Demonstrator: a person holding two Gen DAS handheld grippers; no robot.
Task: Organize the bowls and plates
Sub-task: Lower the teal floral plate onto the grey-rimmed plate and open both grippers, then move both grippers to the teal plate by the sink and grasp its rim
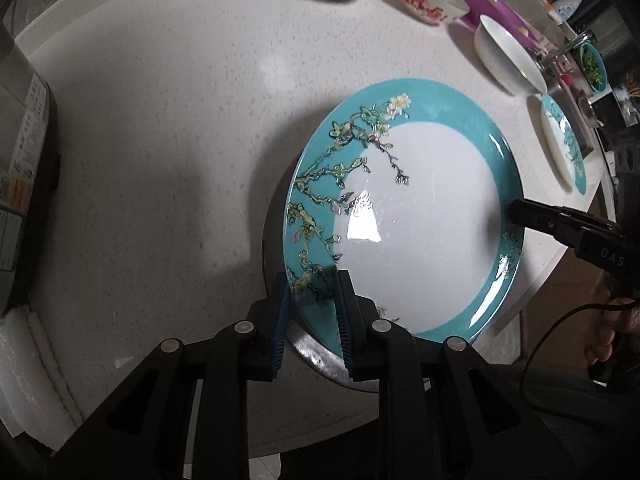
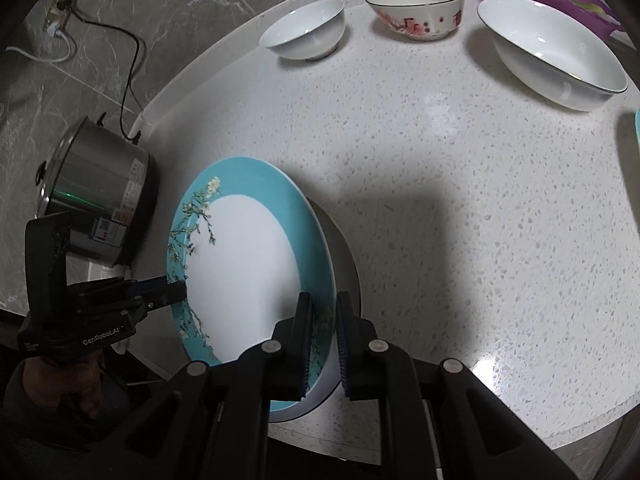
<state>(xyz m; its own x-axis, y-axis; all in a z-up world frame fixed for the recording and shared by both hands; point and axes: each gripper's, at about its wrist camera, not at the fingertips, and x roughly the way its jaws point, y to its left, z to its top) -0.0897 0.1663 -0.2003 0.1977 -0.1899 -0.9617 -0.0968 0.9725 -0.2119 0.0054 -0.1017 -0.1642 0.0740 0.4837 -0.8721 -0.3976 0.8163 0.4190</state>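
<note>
Both grippers gripped one large teal plate by opposite edges of its rim: the left gripper had its fingers clamped on the blossom-patterned edge, and the right gripper had its fingers clamped on the far edge, so the plate spanned the gap between the two pairs of fingers. The plate was tilted, apparently lifted above the speckled white tabletop, with its shadow beneath it. To do this step well, both hands would probably need to move together at a matched pace, keeping the rim level and the grip firm, since a glazed rim may slip from narrow pads; the plate should be lowered flat rather than edge first. Beyond the right fingers stood a small plain white bowl, a white bowl with red flowers and a wide shallow white bowl, all apparently empty. A second teal plate lay well beyond the held one, past the right gripper's fingers, also empty; it seemed a likely stacking partner. To the left of the left fingers stood a steel cooker, its contents hidden. A purple tray lay behind the bowls.
</note>
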